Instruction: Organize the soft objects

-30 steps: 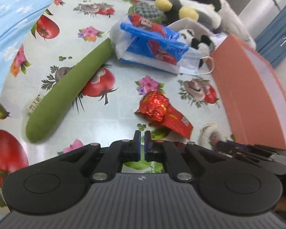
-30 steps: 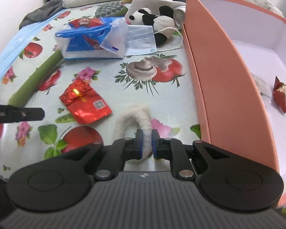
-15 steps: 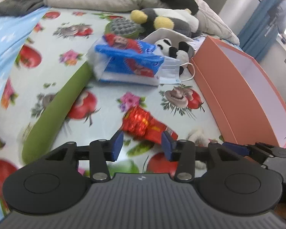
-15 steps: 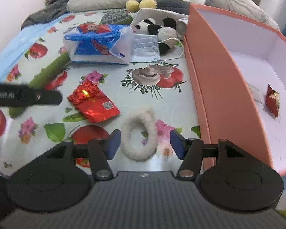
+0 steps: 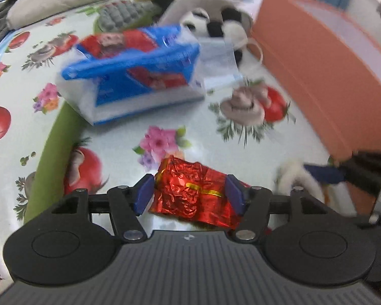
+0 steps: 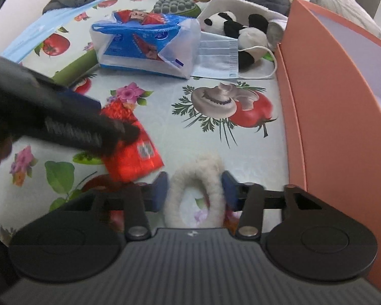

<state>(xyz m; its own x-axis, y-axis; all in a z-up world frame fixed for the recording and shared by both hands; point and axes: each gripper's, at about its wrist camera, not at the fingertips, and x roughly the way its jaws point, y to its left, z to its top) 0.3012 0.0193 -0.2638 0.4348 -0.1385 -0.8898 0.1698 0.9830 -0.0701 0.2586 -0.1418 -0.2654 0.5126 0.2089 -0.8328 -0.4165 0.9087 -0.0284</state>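
A crumpled red foil packet [image 5: 188, 185] lies on the printed tablecloth between the blue pads of my left gripper [image 5: 189, 194]. Its jaws are opening, and the pads stand just beside the packet's ends without squeezing it. A white fluffy ring [image 6: 216, 175] lies flat between the pads of my right gripper [image 6: 194, 190], whose jaws are closing. The right pad brushes the fluff and the ring looks unsquashed. In the right wrist view one of the left gripper's fingers [image 6: 83, 127] crosses over the red packet [image 6: 134, 162].
An open orange box [image 6: 330, 101] runs along the right side. Behind lie a blue tissue pack in a plastic bag [image 6: 144, 43], a face mask [image 6: 216, 58], a panda plush [image 6: 241, 28] and other plush toys. A long green plush [image 5: 56, 147] lies on the left.
The left gripper went from shut to open and moved forward, so it now straddles the red packet. The right gripper opened wide over the white ring, then narrowed around it.
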